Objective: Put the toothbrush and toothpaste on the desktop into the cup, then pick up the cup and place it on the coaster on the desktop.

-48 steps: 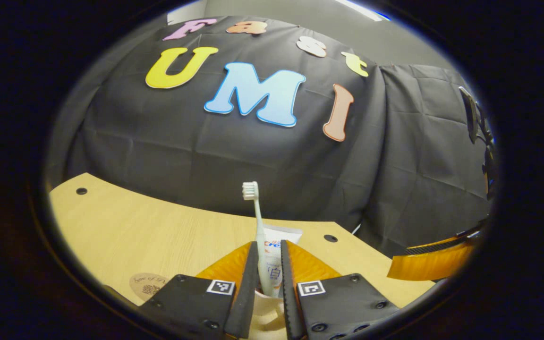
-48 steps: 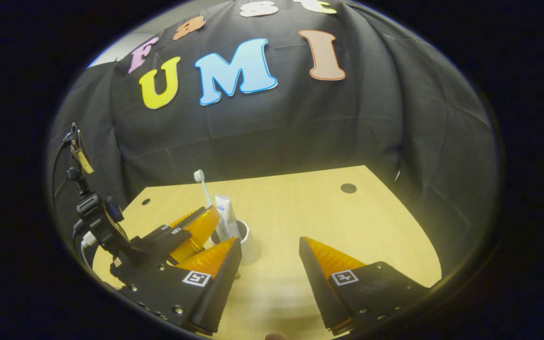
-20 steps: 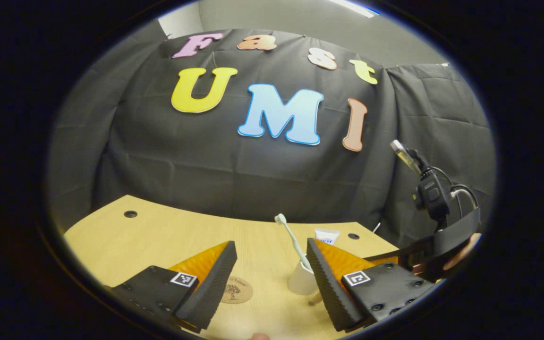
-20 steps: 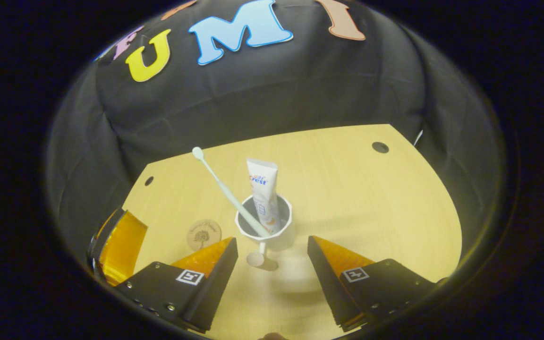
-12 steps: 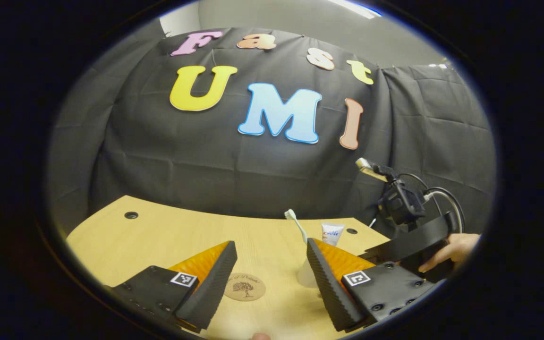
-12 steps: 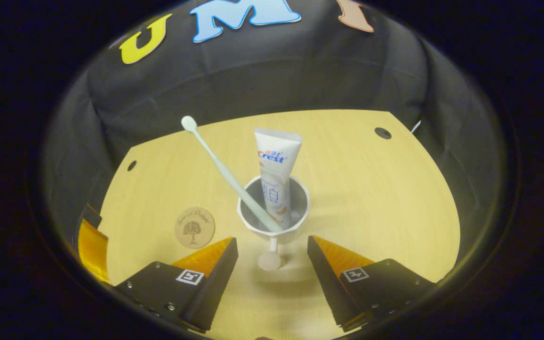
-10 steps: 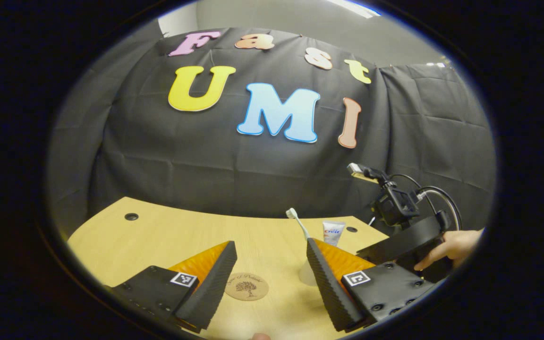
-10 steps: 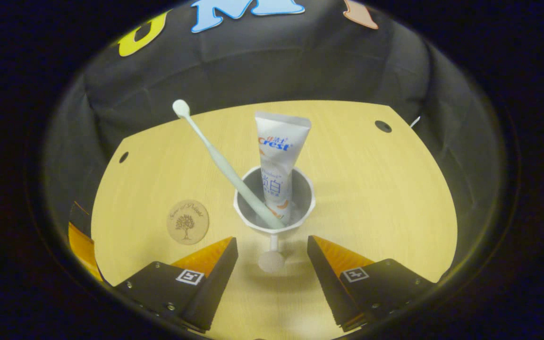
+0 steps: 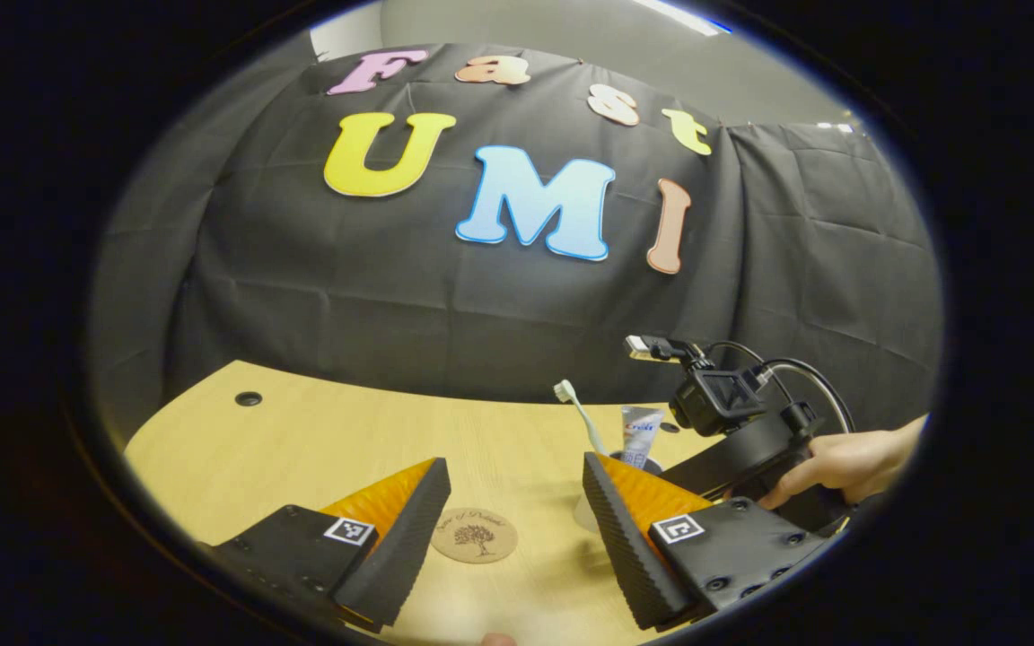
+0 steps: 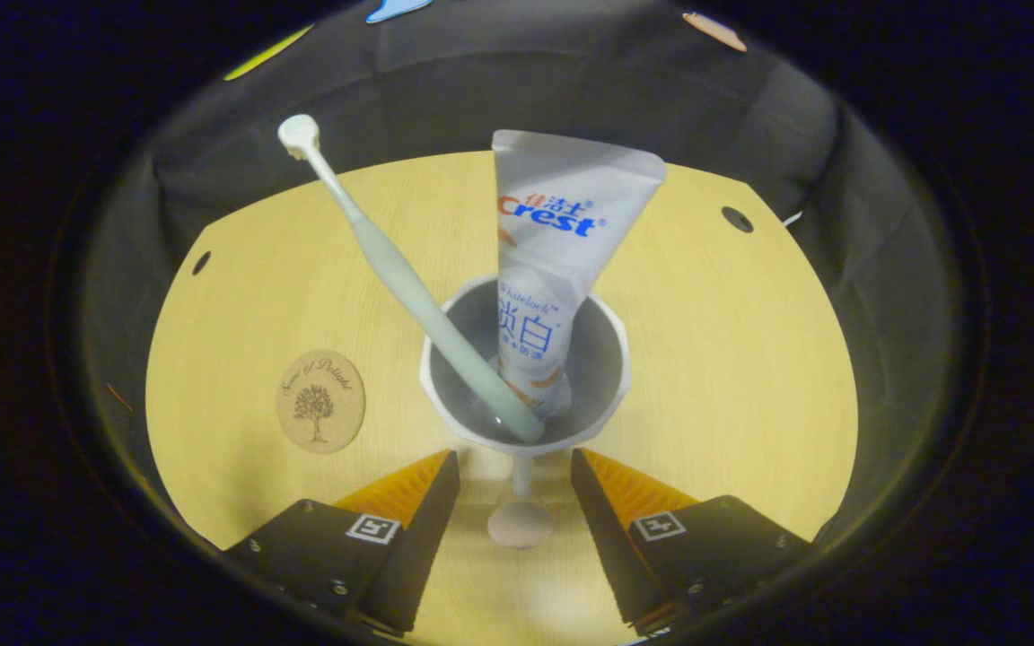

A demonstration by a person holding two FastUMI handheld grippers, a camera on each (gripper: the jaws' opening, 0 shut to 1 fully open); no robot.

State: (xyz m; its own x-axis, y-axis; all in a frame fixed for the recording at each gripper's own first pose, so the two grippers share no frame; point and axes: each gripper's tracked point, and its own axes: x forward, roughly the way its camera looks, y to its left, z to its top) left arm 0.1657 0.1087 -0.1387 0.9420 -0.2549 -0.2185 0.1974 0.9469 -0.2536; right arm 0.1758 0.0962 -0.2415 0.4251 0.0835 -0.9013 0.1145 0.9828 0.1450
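Desktop point(image 10: 732, 377): cup point(image 10: 602, 377) apparently between right tongs point(image 10: 514, 467).

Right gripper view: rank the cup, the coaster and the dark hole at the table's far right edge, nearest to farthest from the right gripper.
1. The cup, straight ahead, its stem between the right gripper's open jaws.
2. The coaster, off to the left on the table.
3. The hole, far right, near the table's back edge.

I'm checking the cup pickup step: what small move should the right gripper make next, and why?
Probably ease forward a little and close on the stem. The right gripper is open, its fingers either side of the cup's thin stem without touching. Toothbrush and toothpaste already stand inside; the coaster waits to its left, bare.
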